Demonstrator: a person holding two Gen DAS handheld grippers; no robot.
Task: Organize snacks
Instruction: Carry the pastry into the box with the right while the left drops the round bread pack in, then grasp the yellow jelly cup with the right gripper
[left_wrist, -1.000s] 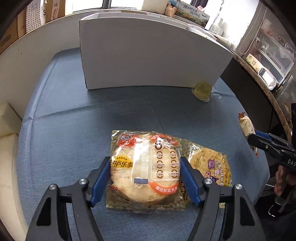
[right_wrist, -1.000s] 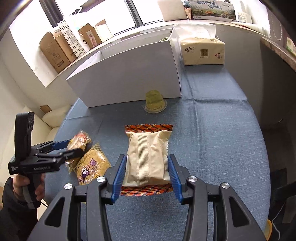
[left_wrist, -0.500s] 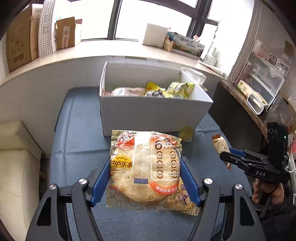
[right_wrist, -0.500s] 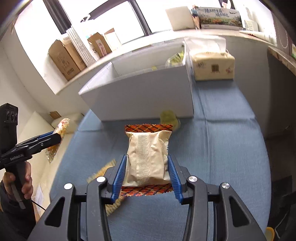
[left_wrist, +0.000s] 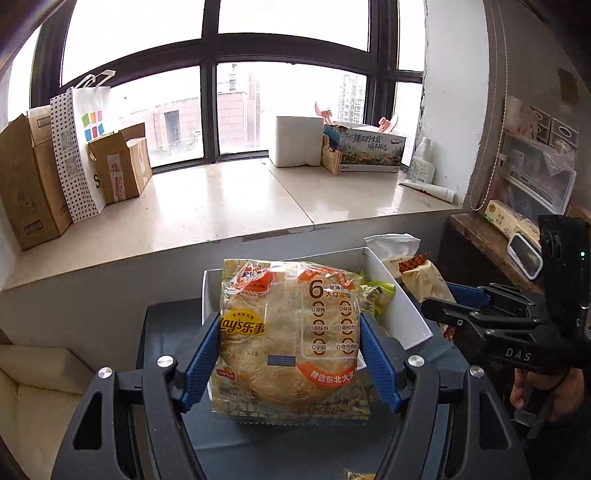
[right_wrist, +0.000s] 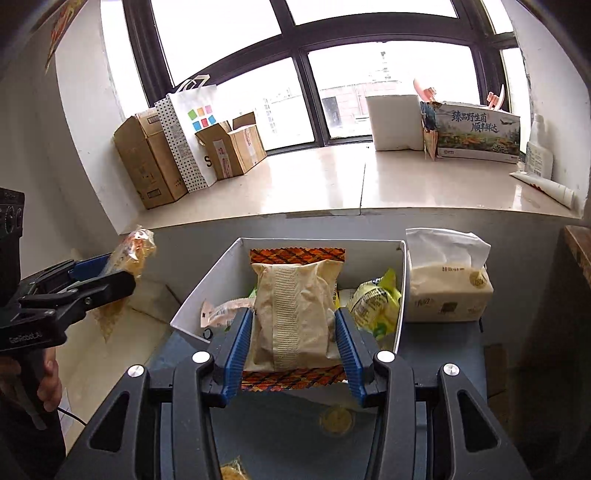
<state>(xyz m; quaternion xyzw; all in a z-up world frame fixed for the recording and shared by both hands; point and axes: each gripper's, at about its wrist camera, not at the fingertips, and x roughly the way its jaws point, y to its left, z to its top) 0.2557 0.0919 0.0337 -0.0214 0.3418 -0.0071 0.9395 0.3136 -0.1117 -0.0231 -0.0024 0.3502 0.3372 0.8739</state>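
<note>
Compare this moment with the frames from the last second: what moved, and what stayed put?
Both tools rose off the blue tablecloth and advanced toward the white box. The left tool carried the Lay's packet up in front of the box; the right tool brought the beige packet level with its opening. Neither grip changed. The jelly cup and tissue pack stayed in place.

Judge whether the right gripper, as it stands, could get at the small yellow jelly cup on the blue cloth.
Probably not: the right gripper is shut on the beige snack packet, and the jelly cup sits below, behind its fingertips.
</note>
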